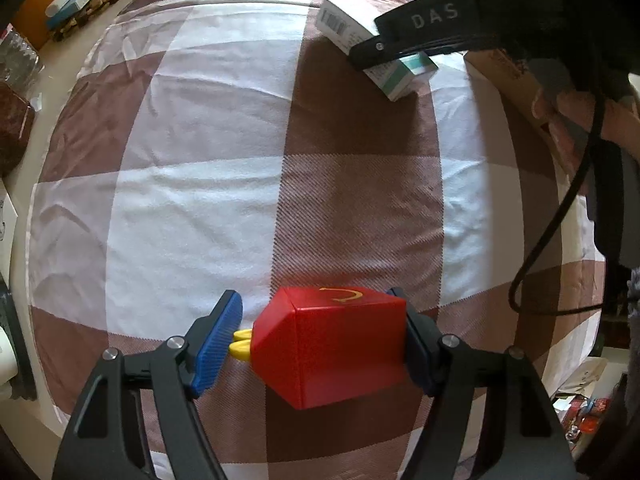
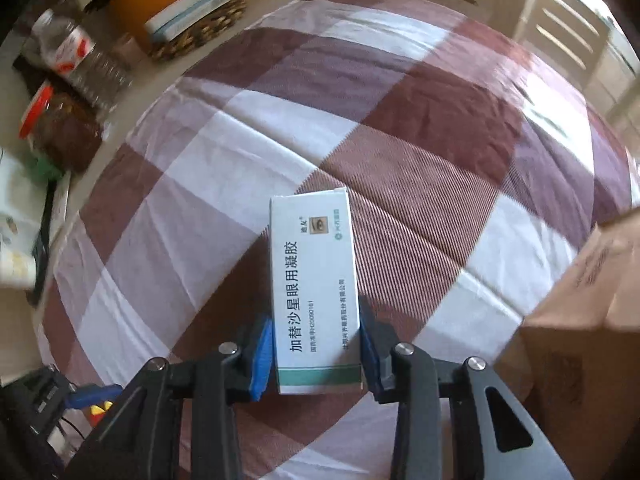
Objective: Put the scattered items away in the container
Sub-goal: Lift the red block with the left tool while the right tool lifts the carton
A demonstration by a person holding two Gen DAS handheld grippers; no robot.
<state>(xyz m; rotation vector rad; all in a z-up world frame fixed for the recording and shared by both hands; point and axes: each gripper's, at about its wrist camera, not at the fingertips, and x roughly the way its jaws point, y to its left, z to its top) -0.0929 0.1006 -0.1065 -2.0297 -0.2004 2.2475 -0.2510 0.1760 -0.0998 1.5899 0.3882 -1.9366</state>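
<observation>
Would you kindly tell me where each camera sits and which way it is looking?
Left wrist: rides on the left gripper, looking steeply down at the checked cloth; its two fingers flank a red toy box, left pad clear of it; the right gripper's arm crosses above.
Right wrist: rides on the right gripper, looking down; its fingers hug a white medicine box beside a cardboard box.
Shared: the cloth, the medicine box, the cardboard box.

left claw [image 1: 320,340]: part-open | right claw [image 2: 314,354]: seemingly clamped, pointing down
</observation>
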